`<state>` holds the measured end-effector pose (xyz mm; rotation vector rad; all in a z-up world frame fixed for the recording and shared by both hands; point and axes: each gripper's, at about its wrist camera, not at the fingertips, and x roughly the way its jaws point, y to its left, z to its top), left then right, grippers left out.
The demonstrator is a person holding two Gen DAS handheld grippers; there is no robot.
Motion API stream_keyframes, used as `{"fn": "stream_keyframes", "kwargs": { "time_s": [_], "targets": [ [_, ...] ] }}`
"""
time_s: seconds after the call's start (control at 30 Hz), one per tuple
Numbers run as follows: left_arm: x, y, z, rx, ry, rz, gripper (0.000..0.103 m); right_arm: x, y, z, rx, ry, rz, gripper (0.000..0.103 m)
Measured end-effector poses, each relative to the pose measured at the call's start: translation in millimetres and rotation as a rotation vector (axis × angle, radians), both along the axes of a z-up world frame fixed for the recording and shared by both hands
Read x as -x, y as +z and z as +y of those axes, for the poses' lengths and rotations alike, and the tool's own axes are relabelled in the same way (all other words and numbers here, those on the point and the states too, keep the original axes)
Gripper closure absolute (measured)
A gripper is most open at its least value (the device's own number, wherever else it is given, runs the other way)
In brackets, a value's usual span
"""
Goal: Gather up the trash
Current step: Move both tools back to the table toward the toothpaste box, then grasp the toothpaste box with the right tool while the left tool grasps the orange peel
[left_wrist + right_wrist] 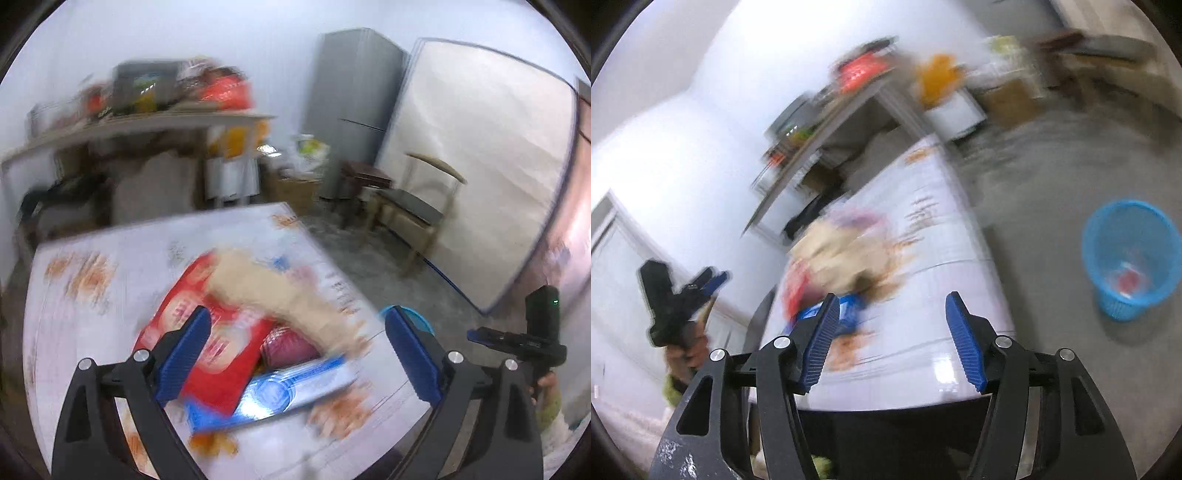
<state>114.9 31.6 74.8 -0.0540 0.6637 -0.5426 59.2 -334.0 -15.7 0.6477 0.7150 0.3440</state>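
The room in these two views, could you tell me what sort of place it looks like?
Probably a lived-in household room used partly for storage. A grey fridge stands in the corner, a wooden chair sits beside it, and a cluttered shelf runs along the wall. A blue waste basket stands on the concrete floor.

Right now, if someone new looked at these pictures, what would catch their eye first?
Probably the heap of trash on the table: a red packet and a blue-white packet under a crumpled beige bag, right ahead of the open left tool. Next, the blue bin on the floor beside the table, with something red inside it.
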Motion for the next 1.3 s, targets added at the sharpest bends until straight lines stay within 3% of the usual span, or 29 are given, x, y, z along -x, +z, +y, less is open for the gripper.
{"fn": "stream_keyframes", "kwargs": {
  "time_s": [0.07, 0.2, 0.53, 0.63, 0.73, 0.93, 1.07, 1.17, 1.3],
  "targets": [
    [6.2, -21.8, 17.2, 0.008, 0.052, 0.038, 0.010, -18.3, 1.5, 43.7, 0.052, 0.111, -0.005, 0.045],
    [12.0, -66.5, 36.2, 0.019, 0.097, 0.110, 0.010, -40.3, -1.6, 94.1, 0.124, 0.218, 0.002, 0.045],
    [-28.4, -134.9, 57.6, 0.143, 0.111, 0.268, 0.015, -90.0, -42.3, 133.8, 0.071, 0.196, 0.144, 0.044],
    [-32.1, -141.6, 56.1, 0.182, 0.085, 0.291, 0.017, -94.9, -49.1, 141.8, 0.048, 0.218, 0.168, 0.042],
    [-28.7, -141.3, 55.9, 0.181, 0.088, 0.281, 0.017, -90.3, -45.5, 147.0, 0.079, 0.234, 0.171, 0.042],
    [-15.7, -139.5, 69.9, 0.183, 0.091, 0.264, 0.017, -69.8, -42.5, 149.1, 0.010, 0.302, 0.211, 0.042],
    [-9.6, -144.9, 81.3, 0.197, 0.096, 0.282, 0.017, -52.9, -45.7, 157.8, 0.016, 0.349, 0.234, 0.042],
    [-8.9, -145.6, 86.6, 0.217, 0.112, 0.290, 0.017, -43.6, -42.3, 158.7, 0.074, 0.345, 0.221, 0.042],
    [2.7, -134.6, 91.1, 0.147, 0.128, 0.226, 0.017, -41.5, -21.4, 163.8, 0.254, 0.304, 0.135, 0.042]
  ]
}}
